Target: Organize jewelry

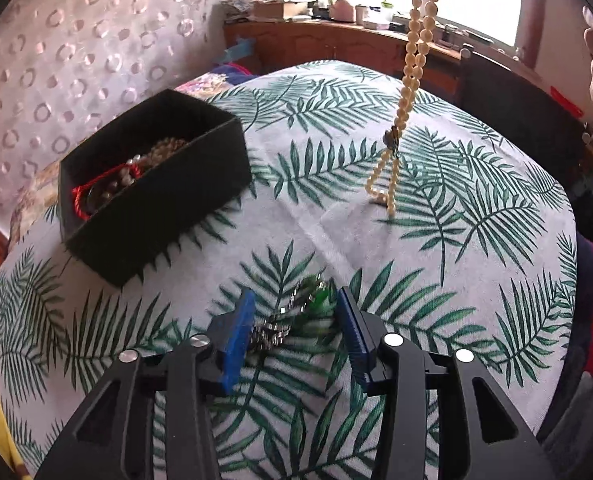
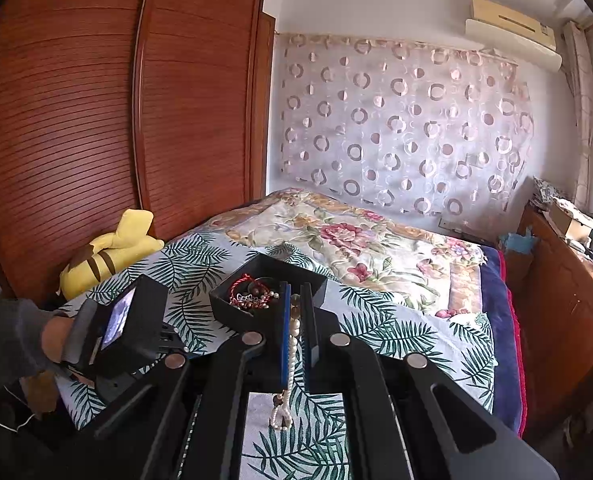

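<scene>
My right gripper is shut on a cream pearl necklace, which hangs down between its fingers. In the left wrist view the same pearl necklace dangles from above, its lower end touching the leaf-print cloth. My left gripper is open just over the cloth. A silver chain with a green stone lies between its blue pads, close to the left one. A black box at the left holds a red cord bracelet and beads. The black box sits beyond my right fingertips.
The leaf-print cloth covers the near end of a bed with a floral spread. A yellow plush toy lies by the wooden wardrobe. A cluttered wooden counter runs under the window. A grey-sleeved hand holds the left gripper.
</scene>
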Demonstrator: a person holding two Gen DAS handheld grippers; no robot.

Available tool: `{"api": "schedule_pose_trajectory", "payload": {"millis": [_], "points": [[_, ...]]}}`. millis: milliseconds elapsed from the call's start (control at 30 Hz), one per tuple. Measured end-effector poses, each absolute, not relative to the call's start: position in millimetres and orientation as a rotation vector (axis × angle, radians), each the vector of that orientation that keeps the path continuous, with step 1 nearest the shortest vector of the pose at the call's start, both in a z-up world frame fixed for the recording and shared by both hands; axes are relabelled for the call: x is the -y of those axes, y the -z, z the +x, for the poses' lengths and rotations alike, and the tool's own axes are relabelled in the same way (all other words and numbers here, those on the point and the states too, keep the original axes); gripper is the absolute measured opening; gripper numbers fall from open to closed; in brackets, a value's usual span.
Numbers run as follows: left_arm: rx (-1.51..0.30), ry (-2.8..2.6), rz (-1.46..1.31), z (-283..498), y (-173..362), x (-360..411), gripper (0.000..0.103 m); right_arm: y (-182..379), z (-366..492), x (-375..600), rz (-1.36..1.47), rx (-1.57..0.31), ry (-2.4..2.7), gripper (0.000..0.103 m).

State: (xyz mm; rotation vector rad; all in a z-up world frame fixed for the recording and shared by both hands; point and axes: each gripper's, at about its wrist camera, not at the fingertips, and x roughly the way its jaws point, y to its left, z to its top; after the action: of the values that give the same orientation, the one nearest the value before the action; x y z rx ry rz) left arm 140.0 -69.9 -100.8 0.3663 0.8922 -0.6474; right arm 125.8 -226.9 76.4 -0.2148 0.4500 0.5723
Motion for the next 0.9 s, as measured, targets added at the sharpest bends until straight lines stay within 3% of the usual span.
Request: {"api": "schedule_pose_trajectory", "payload": {"millis": [67,267,567,900], "points": [[-0.893,0.671,0.353,141,101,72,0.012,-77,126,228,-0.216,-0.449,-0.571,0.005],[-0.88,0.688,0.315,135,101,67,0.005,-80,125,234,-0.216,-0.444,-0.573,0.005],[-0.799,0.651,0.203,139,67,50,0.005,-94,122,236,-0.217,-0.418,-0.576,0.005],[-0.697,0.547,0.088,192,13,29,0.005,-146,142,216,-0.231,-0.317,-0.581,0.005]]}}
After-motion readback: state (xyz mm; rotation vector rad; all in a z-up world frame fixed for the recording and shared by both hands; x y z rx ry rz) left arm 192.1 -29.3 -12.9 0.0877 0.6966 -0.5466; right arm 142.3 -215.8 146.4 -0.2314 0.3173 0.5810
